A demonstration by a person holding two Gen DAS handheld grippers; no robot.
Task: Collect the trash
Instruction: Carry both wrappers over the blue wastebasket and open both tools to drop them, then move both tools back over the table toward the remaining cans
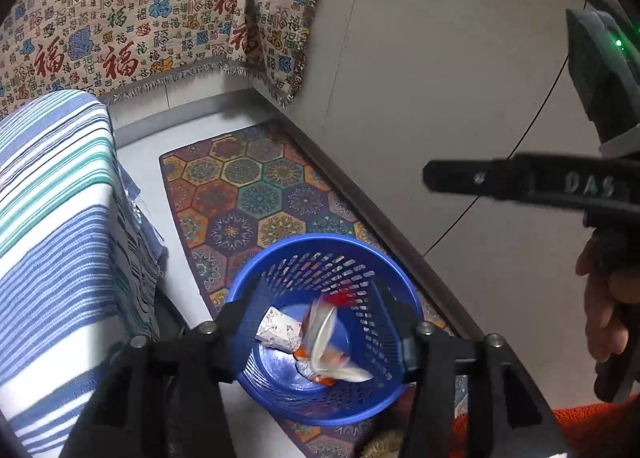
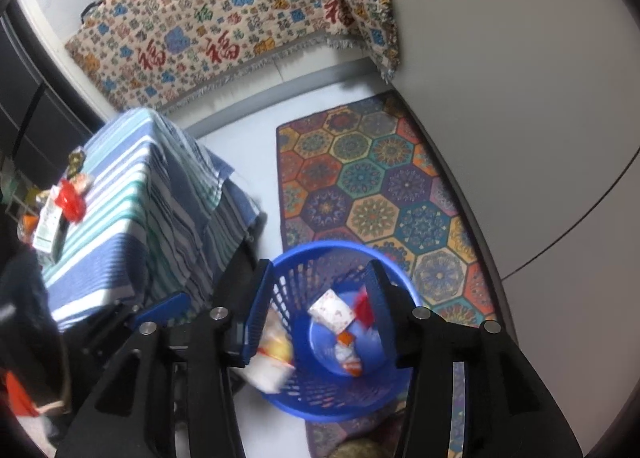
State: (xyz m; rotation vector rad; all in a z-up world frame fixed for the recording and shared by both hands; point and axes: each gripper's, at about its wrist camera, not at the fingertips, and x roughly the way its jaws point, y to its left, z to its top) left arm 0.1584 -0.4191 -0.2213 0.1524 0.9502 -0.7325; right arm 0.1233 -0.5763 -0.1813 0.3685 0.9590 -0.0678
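Here, in the left wrist view, the left gripper (image 1: 316,322) hangs directly above the blue basket (image 1: 280,254), its jaws standing apart with nothing pressed between them. A blurred red-and-white wrapper (image 1: 322,332) is below the fingertips, inside the basket, its long axis running roughly upright in the picture; whether it has landed I cannot tell. Beside it in the basket lies a pale patterned carton (image 1: 278,328), and an orange-edged packet (image 1: 320,372) rests on the basket floor. The right gripper's tool shows above and to the right of the basket, well clear of it.

In the right wrist view, the right gripper (image 2: 316,312) is likewise over the basket (image 2: 320,254), jaws apart. A blurred yellow-white packet (image 2: 272,362) sits against the basket's left wall, just below the left finger, apparently released. More trash (image 2: 64,206) lies on the striped table (image 2: 132,198), left of the basket and well apart from it, on the left hand's side.
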